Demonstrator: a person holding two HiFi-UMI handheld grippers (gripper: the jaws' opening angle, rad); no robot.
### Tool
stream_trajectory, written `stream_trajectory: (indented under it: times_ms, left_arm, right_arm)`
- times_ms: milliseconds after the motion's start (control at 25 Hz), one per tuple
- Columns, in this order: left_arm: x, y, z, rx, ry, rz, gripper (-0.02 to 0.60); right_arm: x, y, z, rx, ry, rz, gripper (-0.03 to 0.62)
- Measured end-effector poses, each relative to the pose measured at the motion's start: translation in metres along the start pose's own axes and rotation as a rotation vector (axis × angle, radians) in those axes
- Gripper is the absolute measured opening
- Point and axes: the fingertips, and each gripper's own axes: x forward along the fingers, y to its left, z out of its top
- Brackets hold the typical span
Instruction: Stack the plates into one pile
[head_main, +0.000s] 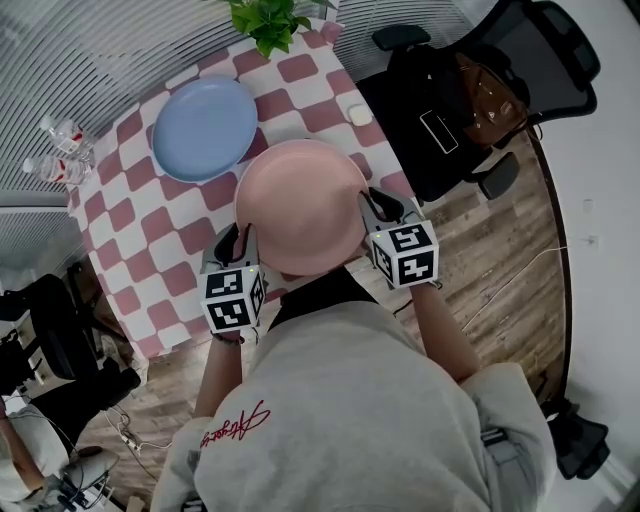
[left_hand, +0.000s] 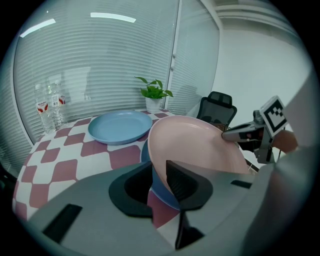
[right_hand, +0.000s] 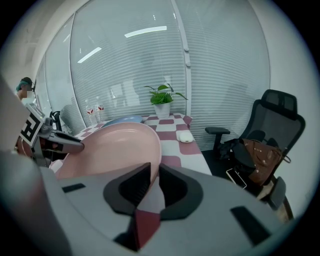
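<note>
L tongs (head_main: 237, 240) & R tongs (head_main: 385, 207) clamped on opp. rims of round pink matte plate (head_main: 300, 205), held over darker blue round plate (left_hand: 159, 192).
To be lowered level & centred; both grips to be released together.

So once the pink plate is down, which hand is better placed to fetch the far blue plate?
Probably left. The far blue plate lies on the left tool's side of the pink plate; the right tool would have to cross over it.

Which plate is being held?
The pink plate, its rim clamped by the left gripper and right gripper; the light blue plate lies free on the table.
</note>
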Motion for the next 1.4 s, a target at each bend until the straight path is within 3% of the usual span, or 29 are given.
stream_trajectory:
  times_ms: [320,1400]
  left_arm:
    - [0.003,0.006,-0.002,0.018,0.013,0.026,0.097]
    - [0.013,0.016,-0.014,0.047,0.077,0.065,0.098]
  right_arm:
    - [0.008,0.004,-0.001,-0.083,0.023,0.001,0.067]
    - [0.027,0.011,-0.011,-0.145,0.1,0.042,0.072]
